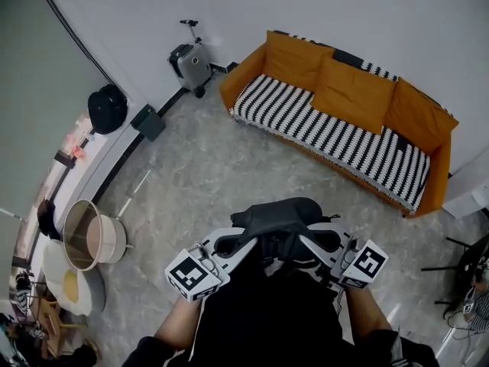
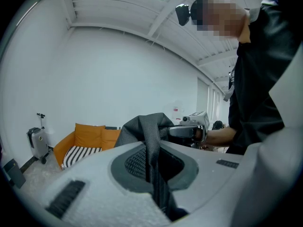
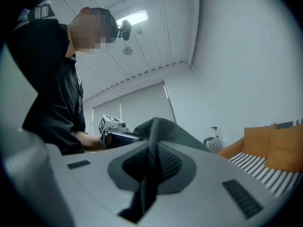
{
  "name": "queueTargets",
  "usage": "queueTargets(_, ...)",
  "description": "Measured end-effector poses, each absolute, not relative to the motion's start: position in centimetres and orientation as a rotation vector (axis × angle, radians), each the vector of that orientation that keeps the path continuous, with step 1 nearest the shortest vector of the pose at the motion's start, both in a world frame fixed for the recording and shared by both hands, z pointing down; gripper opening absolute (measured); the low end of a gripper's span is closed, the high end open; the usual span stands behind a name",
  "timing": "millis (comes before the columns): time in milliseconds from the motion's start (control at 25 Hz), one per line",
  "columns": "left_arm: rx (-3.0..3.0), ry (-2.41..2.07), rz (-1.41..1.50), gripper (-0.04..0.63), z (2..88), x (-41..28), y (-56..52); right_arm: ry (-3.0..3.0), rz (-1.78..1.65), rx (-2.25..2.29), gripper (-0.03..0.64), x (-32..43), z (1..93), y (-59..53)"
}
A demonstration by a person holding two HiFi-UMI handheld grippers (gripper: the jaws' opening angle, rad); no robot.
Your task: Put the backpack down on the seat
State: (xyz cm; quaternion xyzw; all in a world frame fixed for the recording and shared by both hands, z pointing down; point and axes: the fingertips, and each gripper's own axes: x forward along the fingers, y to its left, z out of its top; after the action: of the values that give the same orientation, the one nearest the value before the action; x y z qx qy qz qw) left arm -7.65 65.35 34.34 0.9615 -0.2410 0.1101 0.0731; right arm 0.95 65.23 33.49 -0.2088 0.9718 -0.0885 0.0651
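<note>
The orange sofa (image 1: pixel 328 132) stands far across the floor. The backpack (image 1: pixel 279 220) hangs near the person, well short of it. The left gripper (image 1: pixel 238 245) and right gripper (image 1: pixel 309 245) each have jaws clamped on a strap (image 2: pixel 154 150). The thin webbing could slip and drop it early.

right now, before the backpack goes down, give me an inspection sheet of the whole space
surface: striped seat of the orange sofa, orange cushions along its back, across the floor from the person
job's things: dark backpack held up between both claws, not yet on the seat
clutter: wheeled suitcase, dark box, round black object and round tub, all along the left wall
grippers: left claw and right claw each shut on a backpack strap
cables: nothing seen
surroundings: grey stone floor, white wall
</note>
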Motion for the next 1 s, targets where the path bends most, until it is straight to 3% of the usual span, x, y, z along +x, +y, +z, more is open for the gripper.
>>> queueTargets(1000, 2.868, -0.606, 0.315, 0.029, 36.2, -5.4, 59.3, 2.893, -0.362, -0.789, 0.032, 3.2, 35.2, 59.6)
